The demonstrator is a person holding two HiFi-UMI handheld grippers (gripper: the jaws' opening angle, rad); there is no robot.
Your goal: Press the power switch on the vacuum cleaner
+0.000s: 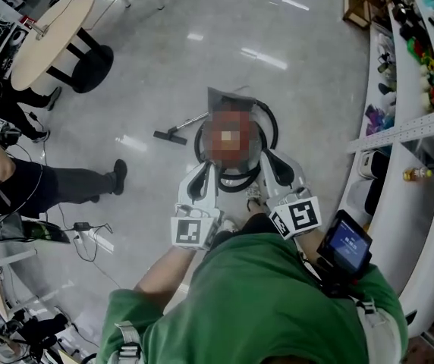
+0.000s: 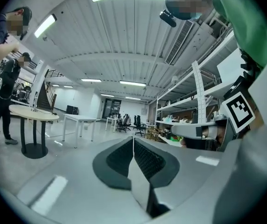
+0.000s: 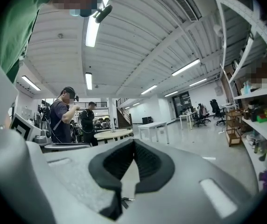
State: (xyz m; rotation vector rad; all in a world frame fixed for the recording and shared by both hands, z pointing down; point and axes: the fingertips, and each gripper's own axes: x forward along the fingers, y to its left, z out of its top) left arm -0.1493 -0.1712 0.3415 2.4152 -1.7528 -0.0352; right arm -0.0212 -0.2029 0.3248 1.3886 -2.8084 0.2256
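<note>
Vacuum cleaner (image 1: 268,127) sits on the open floor straight ahead of the person, hose looped round it, nozzle (image 1: 170,135) lying off to their left. Left gripper (image 1: 202,174): jaws pressed together, nothing held. Right gripper (image 1: 276,164): same, tips touching, empty. Both point level across the room.

Your head camera looks steeply down on the floor (image 1: 202,67), with the left gripper (image 1: 204,169) and right gripper (image 1: 272,159) close below it. Each gripper camera sits right behind its own closed jaws, facing outward and tilted up toward the ceiling (image 2: 124,31). All three views share the round table (image 1: 50,32) and the shelving (image 1: 418,127)
</note>
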